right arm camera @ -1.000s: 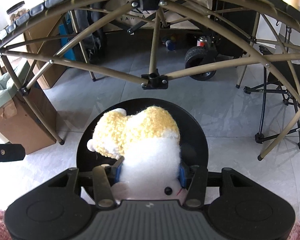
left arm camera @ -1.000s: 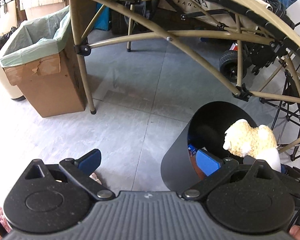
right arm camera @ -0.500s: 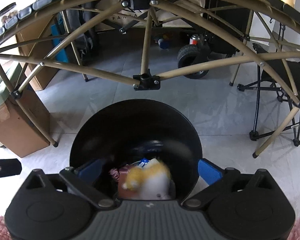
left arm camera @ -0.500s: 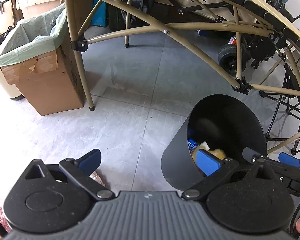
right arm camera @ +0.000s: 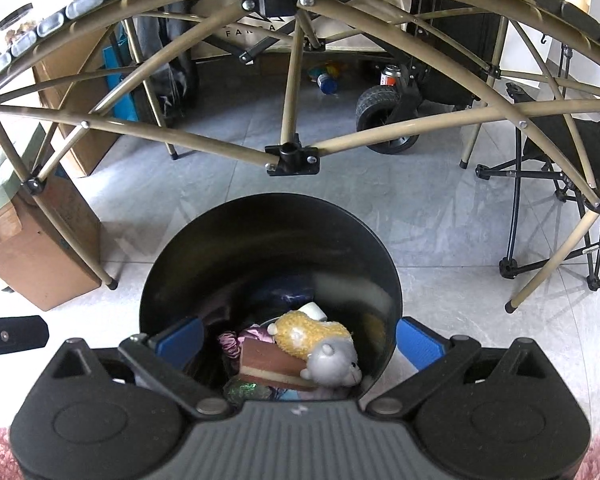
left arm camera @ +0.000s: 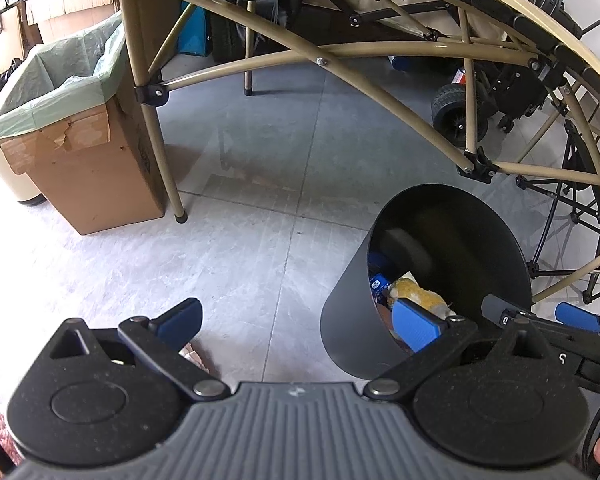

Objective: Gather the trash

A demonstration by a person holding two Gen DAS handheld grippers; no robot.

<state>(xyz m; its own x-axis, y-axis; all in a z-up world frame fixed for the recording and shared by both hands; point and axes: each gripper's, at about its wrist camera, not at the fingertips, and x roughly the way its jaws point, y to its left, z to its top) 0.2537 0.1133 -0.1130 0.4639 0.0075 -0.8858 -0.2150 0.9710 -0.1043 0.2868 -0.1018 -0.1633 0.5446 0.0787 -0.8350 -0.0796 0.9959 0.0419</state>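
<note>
A black round bin (right arm camera: 268, 240) stands on the grey floor just ahead of my right gripper (right arm camera: 298, 338), which is open and empty over the near rim. Inside lies a yellow and white plush toy (right arm camera: 320, 344) on a brown block (right arm camera: 272, 368) and other scraps. In the left wrist view the bin (left arm camera: 440, 240) is at the right with the plush toy (left arm camera: 418, 294) visible inside. My left gripper (left arm camera: 296, 320) is open and empty, left of the bin. A small scrap (left arm camera: 192, 354) lies on the floor under its left finger.
A tan folding table frame (right arm camera: 292, 152) arches overhead; its legs stand on the floor around the bin. A cardboard box with a green liner (left arm camera: 72, 120) stands at the left. A black folding chair (right arm camera: 560, 184) is at the right. A wheeled cart (left arm camera: 460, 116) is behind.
My right gripper opened and let go of the plush toy, which fell into the black bin and now lies at rest there. The left gripper stayed open and hardly moved.
</note>
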